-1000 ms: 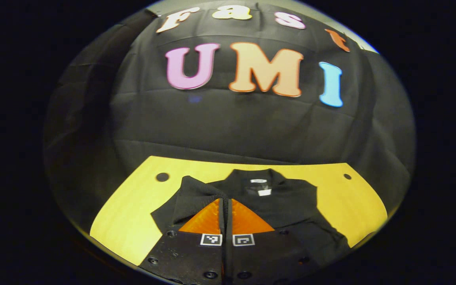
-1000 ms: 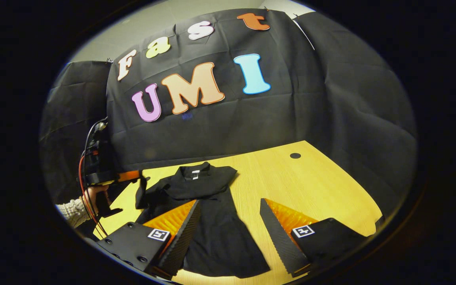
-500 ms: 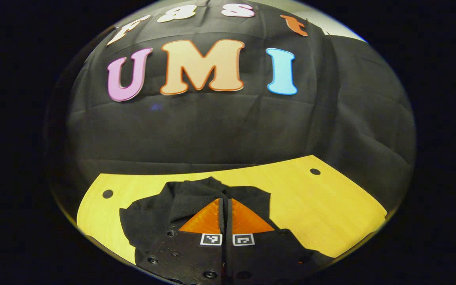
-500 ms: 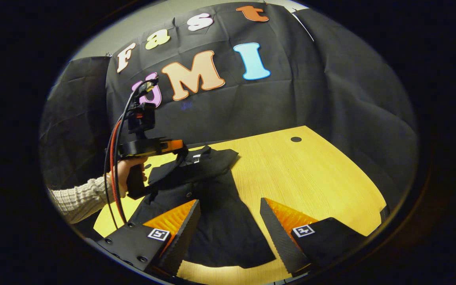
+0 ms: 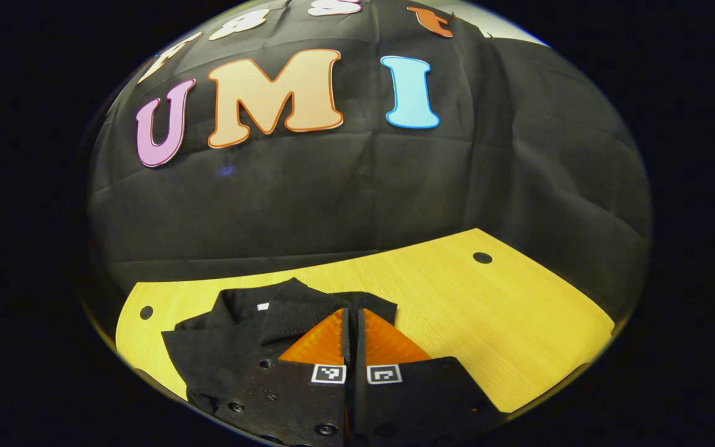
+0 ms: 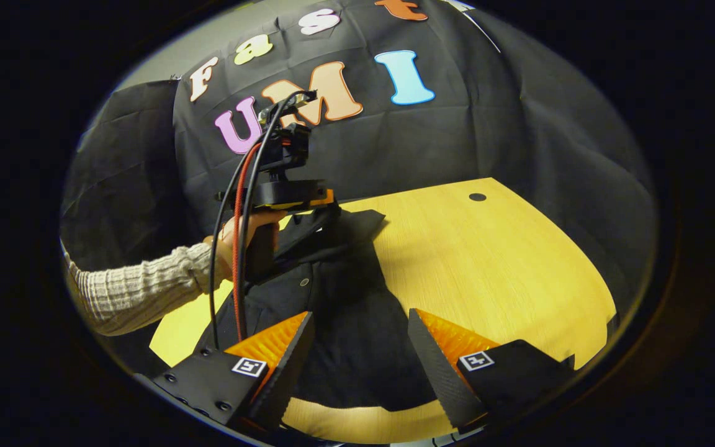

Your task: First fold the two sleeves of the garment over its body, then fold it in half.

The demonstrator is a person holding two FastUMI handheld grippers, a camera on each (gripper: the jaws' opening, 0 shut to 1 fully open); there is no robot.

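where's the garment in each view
left gripper view: garment lower left, behind the shut left gripper.
right gripper view: garment lower centre, beyond the open right gripper.
shared landmark: table hole.

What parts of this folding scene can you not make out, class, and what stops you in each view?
- Left gripper view: the garment near side, behind the left gripper; the cloth, if any, between its closed fingers.
- Right gripper view: the collar, behind the hand.
- Right gripper view: the hem, partly behind the right gripper fingers.
- Table: near edge cut off.
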